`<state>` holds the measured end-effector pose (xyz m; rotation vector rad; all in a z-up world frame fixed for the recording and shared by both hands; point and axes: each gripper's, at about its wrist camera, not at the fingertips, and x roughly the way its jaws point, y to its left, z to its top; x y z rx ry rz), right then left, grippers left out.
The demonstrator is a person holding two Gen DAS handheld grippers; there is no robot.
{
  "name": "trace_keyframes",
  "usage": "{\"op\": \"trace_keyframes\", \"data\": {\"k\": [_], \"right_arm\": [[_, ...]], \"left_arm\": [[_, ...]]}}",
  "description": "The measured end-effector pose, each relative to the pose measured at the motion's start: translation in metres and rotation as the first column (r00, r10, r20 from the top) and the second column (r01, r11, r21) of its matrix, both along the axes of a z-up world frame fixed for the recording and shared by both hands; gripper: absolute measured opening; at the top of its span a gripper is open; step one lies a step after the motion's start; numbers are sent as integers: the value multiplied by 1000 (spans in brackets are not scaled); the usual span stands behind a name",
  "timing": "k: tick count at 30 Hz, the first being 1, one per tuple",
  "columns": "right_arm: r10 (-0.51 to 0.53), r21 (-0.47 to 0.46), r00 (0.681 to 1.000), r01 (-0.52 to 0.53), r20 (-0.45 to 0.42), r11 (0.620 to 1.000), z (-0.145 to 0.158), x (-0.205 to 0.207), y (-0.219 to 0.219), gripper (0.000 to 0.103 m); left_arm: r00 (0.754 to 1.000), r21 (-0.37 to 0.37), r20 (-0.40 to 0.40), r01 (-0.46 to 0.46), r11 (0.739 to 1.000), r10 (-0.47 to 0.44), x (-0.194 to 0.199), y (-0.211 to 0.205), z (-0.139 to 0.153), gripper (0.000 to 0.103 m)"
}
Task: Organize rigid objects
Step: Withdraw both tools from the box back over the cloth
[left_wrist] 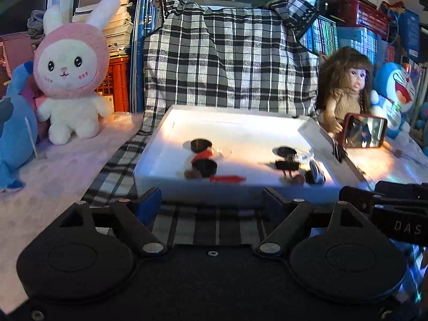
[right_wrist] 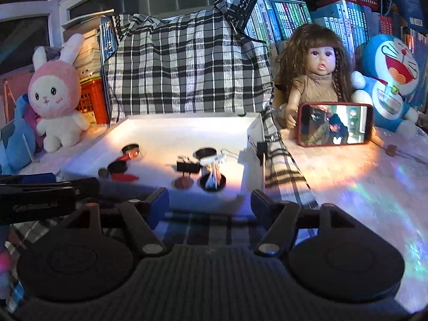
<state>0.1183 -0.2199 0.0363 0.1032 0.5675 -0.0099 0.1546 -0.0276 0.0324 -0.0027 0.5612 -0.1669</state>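
Observation:
A white shallow tray (left_wrist: 149, 160) (right_wrist: 88, 157) lies on a plaid cloth and holds several small rigid items: black round lids (left_wrist: 201, 145) (right_wrist: 204, 153), a black binder clip (left_wrist: 286, 165) (right_wrist: 188, 167), a red clip (left_wrist: 227, 178) (right_wrist: 124, 177), brown coins (right_wrist: 183, 183) and a small black cup (right_wrist: 211, 182). My left gripper (left_wrist: 212, 200) is open and empty just in front of the tray's near edge. My right gripper (right_wrist: 210, 203) is open and empty at the tray's near right corner. Each gripper shows at the edge of the other's view.
A pink rabbit plush (left_wrist: 71, 72) and a blue plush (left_wrist: 13, 125) sit on the left. A doll (right_wrist: 319, 72), a red-cased phone (right_wrist: 334, 124) and a Doraemon plush (right_wrist: 388, 80) stand on the right. A plaid-covered bag (left_wrist: 227, 61) and books stand behind.

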Motion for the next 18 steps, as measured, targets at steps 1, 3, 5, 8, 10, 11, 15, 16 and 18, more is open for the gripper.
{"op": "trace_keyframes", "data": {"k": [1,3,5,8,10,11,15,16,18], "right_arm": [[-1,1,1000,1,-4,1000,-1,-4,0,82],[-2,11,1000,2,-17,1000,-3,-10,0,82],[-4,15,999,4,-34,1000,-7,-16,0,83],[-6,4,999,6,-54,1000,-13,-24,3,85],[-3,-9,998,2,-68,1000,-19,-27,6,85],[-2,-12,997,2,-73,1000,-21,-28,7,85],[-8,-13,996,7,-91,1000,-27,-28,10,88],[-11,-11,995,10,-97,1000,-28,-27,10,88],[-12,0,994,12,-109,1000,-30,-26,9,90]], "left_arm": [[1000,5,-3,0,1000,0,-6,1,-2,81],[1000,11,-11,-3,1000,3,-14,3,-4,81],[1000,5,-18,-2,1000,2,-22,5,-8,82],[999,9,-32,-2,1000,2,-29,7,-13,82],[999,28,-37,-4,1000,6,-31,7,-18,82],[999,37,-39,-8,999,10,-32,7,-20,82],[997,43,-69,-21,999,24,-29,7,-29,82],[996,43,-80,-25,999,29,-28,8,-31,83],[994,41,-103,-31,999,36,-25,9,-34,83]]}}
